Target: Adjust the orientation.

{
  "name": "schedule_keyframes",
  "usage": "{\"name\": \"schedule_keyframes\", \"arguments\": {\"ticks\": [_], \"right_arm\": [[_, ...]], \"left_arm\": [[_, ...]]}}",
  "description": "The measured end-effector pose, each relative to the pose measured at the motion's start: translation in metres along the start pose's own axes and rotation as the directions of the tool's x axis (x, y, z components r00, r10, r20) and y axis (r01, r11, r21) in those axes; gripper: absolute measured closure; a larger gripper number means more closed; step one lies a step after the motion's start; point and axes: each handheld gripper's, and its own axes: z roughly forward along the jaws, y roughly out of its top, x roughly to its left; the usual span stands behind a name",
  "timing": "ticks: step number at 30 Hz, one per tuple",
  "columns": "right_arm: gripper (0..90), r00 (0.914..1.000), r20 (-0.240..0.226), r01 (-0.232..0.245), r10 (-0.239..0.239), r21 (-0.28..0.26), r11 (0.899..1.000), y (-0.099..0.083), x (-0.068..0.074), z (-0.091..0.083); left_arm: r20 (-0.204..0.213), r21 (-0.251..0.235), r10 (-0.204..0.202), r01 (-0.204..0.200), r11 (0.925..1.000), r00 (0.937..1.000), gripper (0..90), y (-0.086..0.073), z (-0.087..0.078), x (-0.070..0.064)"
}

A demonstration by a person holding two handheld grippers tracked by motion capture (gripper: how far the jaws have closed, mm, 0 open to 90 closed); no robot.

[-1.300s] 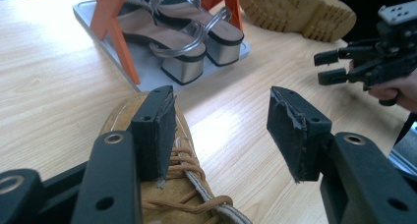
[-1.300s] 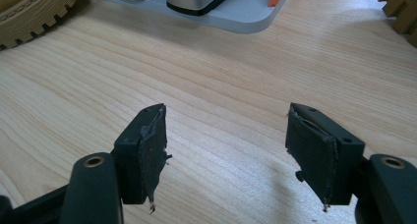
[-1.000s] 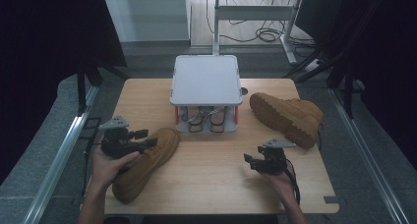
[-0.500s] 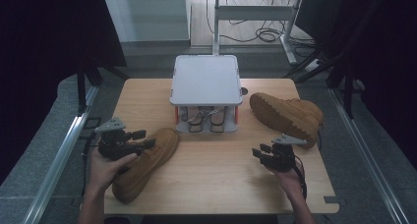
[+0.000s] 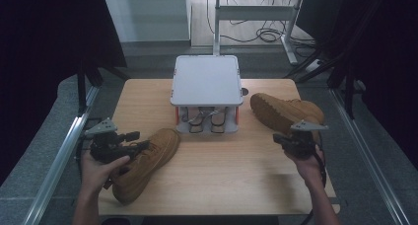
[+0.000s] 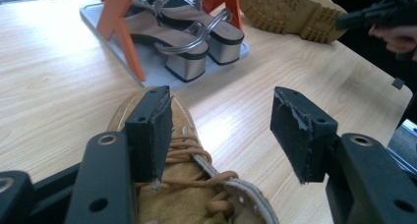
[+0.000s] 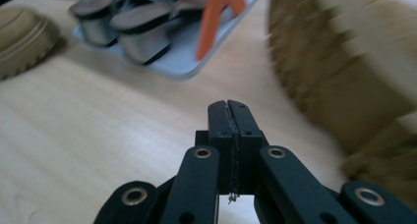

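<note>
A tan lace-up boot [image 5: 148,161] lies at the front left of the wooden table [image 5: 231,175]. My left gripper [image 5: 140,140] stands open at its collar: in the left gripper view the left jaw rests against the laces and tongue of the boot [image 6: 182,184], and the right jaw hangs beside it over the wood, with the left gripper [image 6: 221,121] spread wide. The second tan boot [image 5: 283,111] lies on its side at the right. My right gripper [image 5: 280,137] is shut and empty just in front of it, and in its own view the right gripper [image 7: 228,108] has that boot [image 7: 354,67] blurred close on the right.
A small rack with a grey top [image 5: 206,79] and orange legs stands at the table's middle back. Its lower shelf holds a pair of block-heeled strappy sandals [image 6: 196,32]. Metal rails run along both sides of the table.
My right gripper has moved right and a little farther back, up close to the right boot. The left gripper has stayed at the left boot's collar.
</note>
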Motion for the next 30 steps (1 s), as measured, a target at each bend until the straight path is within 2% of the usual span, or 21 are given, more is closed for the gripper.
{"name": "schedule_keyframes", "arguments": {"ticks": [3, 6, 11, 13, 20, 25, 30], "right_arm": [[89.4, 0.9991, 0.033, -0.026, 0.027, -0.024, 0.999, 0.011, -0.017, -0.007], [89.4, 0.9965, 0.075, -0.033, 0.035, -0.028, 0.999, 0.021, -0.034, -0.012], [89.5, 0.9875, 0.139, -0.074, 0.074, -0.005, 0.997, 0.032, -0.065, -0.005], [89.5, 0.9858, 0.145, -0.085, 0.084, 0.001, 0.996, 0.036, -0.073, 0.001], [89.6, 0.9784, 0.193, -0.084, 0.075, 0.04, 0.996, 0.048, -0.093, 0.018], [89.6, 0.9671, 0.237, -0.104, 0.093, 0.033, 0.994, 0.057, -0.113, 0.015], [89.6, 0.9597, 0.26, -0.118, 0.106, 0.031, 0.993, 0.062, -0.135, 0.014]], "left_arm": [[-0.01, -0.014, -0.012, 0.012, 0.9998, 0.9999, 41.4, -0.002, -0.005, 0.002], [-0.017, -0.029, -0.022, 0.022, 0.9993, 0.9996, 41.3, -0.003, -0.01, 0.004], [-0.024, -0.043, -0.033, 0.032, 0.9986, 0.9992, 41.3, -0.004, -0.013, 0.006], [-0.024, -0.041, -0.033, 0.032, 0.9986, 0.9992, 41.3, -0.004, -0.013, 0.006], [-0.026, -0.04, -0.04, 0.039, 0.9984, 0.9989, 41.2, -0.005, -0.012, 0.008], [-0.028, -0.043, -0.046, 0.045, 0.9981, 0.9986, 41.2, -0.006, -0.013, 0.01], [-0.032, -0.041, -0.049, 0.047, 0.998, 0.9983, 41.2, -0.006, -0.012, 0.011]]}}
